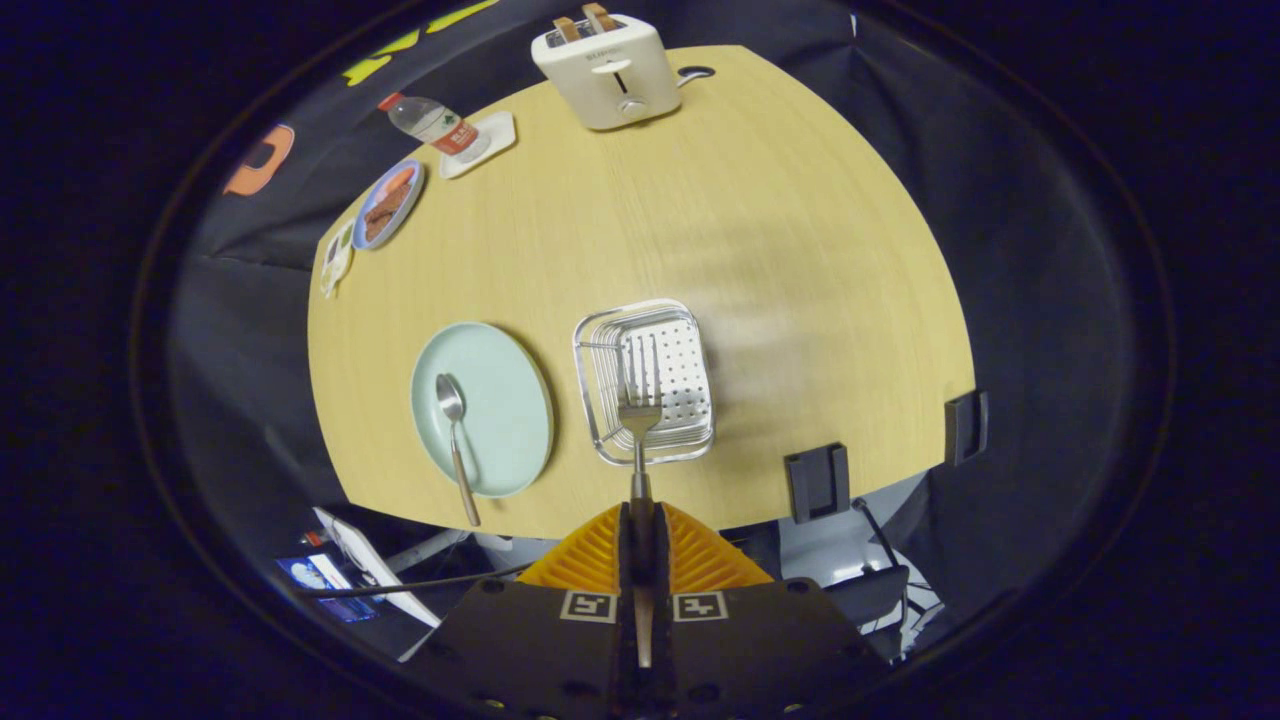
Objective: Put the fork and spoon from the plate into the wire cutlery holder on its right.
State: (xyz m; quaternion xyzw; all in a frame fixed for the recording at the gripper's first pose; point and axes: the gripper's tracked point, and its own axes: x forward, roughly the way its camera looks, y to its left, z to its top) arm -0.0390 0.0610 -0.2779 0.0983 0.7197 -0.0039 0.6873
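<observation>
Fork [639, 422] sticks out ahead of the claw [640, 512], its handle pinched between the two orange fingers [585, 560], which are closed tight on it with no gap to either side of the metal. The tines point forward and sit over the near part of the wire cutlery holder [645, 380]; whether they touch the holder's perforated floor or hang above it cannot be told from this view. The holder stands on the wooden table [780, 260], just beside the pale green plate [500, 400] and on its right.

The spoon [455, 430] lies on the plate, bowl toward the plate's middle and handle running back over the near rim toward the table's edge. It is apart from the fingers, off to their left.

Farther across the table stands a white toaster [605, 70] with two slices of bread poking out of its slots. Toward the far left corner a plastic water bottle [432, 125] rests on a small white tray [490, 140], and near it is a blue-rimmed plate [388, 203] carrying something reddish-brown. Two dark clamps [818, 482] grip the near right edge of the table.
</observation>
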